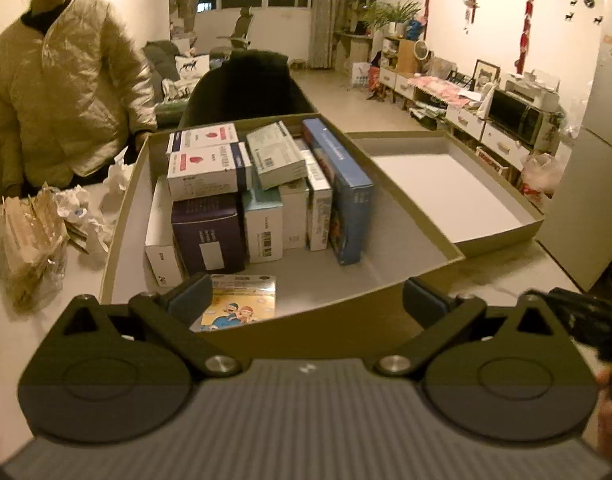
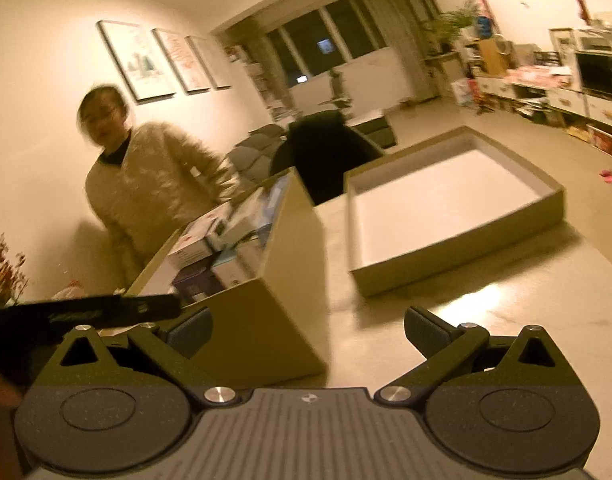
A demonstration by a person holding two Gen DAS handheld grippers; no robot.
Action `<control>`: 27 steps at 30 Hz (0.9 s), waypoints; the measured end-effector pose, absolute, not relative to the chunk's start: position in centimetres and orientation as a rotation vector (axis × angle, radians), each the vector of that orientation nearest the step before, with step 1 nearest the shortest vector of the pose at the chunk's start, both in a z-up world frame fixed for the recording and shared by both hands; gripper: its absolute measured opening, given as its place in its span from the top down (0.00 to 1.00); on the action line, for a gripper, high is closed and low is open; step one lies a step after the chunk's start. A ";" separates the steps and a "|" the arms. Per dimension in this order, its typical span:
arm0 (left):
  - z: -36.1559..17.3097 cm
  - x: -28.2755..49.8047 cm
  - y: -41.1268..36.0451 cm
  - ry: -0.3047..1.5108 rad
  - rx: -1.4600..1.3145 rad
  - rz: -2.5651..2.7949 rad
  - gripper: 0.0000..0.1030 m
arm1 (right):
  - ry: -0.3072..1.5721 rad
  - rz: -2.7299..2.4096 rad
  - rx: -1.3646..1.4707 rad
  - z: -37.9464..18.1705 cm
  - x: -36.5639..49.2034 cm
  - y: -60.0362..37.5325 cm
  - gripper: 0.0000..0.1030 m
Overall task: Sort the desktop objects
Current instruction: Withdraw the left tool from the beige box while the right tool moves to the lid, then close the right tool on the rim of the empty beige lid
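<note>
Crumpled wrappers and tissue (image 1: 66,220) at 9 o'clock on white tabletop (image 1: 10,344). Tan cardboard box (image 1: 118,236) holds upright cartons. Left claw (image 1: 306,300) released, empty; flat yellow cartoon-print packet (image 1: 238,304) lies at 11 o'clock, nearest left claw, long axis unclear. Right claw (image 2: 306,330) released, empty. Empty tan lid (image 1: 501,240) at 2 o'clock. Labels unreadable.

There are two open cardboard boxes on the table: one full box (image 1: 385,280) in the centre and one empty box (image 1: 501,236) at the right. The full one holds about ten small cartons (image 1: 210,172) and one flat cartoon packet (image 1: 242,304). At the upper left stands one person (image 1: 62,92). Behind is one dark chair (image 1: 246,84).
</note>
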State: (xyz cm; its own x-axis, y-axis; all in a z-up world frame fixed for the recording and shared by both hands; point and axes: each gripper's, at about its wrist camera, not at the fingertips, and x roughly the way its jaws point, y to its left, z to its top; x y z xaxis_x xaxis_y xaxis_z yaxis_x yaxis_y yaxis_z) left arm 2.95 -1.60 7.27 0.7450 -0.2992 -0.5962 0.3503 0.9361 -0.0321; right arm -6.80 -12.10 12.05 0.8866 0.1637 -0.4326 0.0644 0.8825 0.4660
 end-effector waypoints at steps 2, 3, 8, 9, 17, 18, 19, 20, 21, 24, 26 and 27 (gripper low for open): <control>7.3 2.3 -1.6 0.628 0.078 -0.375 0.00 | 0.482 0.014 0.500 11.9 -7.0 -12.9 0.00; 7.3 1.9 -1.7 0.624 0.079 -0.388 0.00 | 0.483 -0.006 0.505 11.8 -7.0 -13.3 0.00; 6.8 0.4 -1.8 0.609 0.092 -0.435 0.00 | 0.488 -0.096 0.543 11.3 -7.1 -15.4 0.00; 6.7 0.2 -1.7 0.612 0.088 -0.441 0.00 | 0.488 -0.110 0.556 11.2 -7.2 -16.0 0.00; 5.2 -0.7 -0.3 0.650 0.062 -0.433 0.00 | 0.493 -0.235 0.610 10.1 -6.4 -20.3 0.00; 5.1 -0.7 0.0 0.657 0.053 -0.424 0.00 | 0.495 -0.250 0.612 10.0 -6.1 -20.9 0.00; 4.9 -0.7 0.4 0.665 0.041 -0.415 0.00 | 0.497 -0.265 0.613 9.9 -5.9 -21.4 0.00; 4.8 -0.6 0.6 0.671 0.032 -0.407 0.00 | 0.499 -0.280 0.614 9.7 -5.7 -22.0 0.00; 4.7 -0.6 0.9 0.677 0.025 -0.401 0.00 | 0.504 -0.292 0.613 9.6 -5.2 -22.5 0.00; 4.6 -0.7 1.4 0.685 0.016 -0.388 0.00 | 0.517 -0.329 0.610 9.1 -3.8 -24.0 0.00; 4.6 -0.7 1.6 0.685 0.018 -0.382 0.00 | 0.523 -0.355 0.605 8.7 -3.0 -24.8 0.00; 4.6 -0.7 1.6 0.685 0.017 -0.381 0.00 | 0.527 -0.365 0.609 8.5 -2.7 -25.1 0.00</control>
State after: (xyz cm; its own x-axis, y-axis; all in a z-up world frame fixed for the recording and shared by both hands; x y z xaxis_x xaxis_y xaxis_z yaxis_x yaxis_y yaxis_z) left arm -0.73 1.65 4.63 0.7080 -0.3375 -0.6204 0.3487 0.9309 -0.1085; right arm -2.66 -25.13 8.50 0.8076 -0.1686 -0.5651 0.4692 0.7641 0.4427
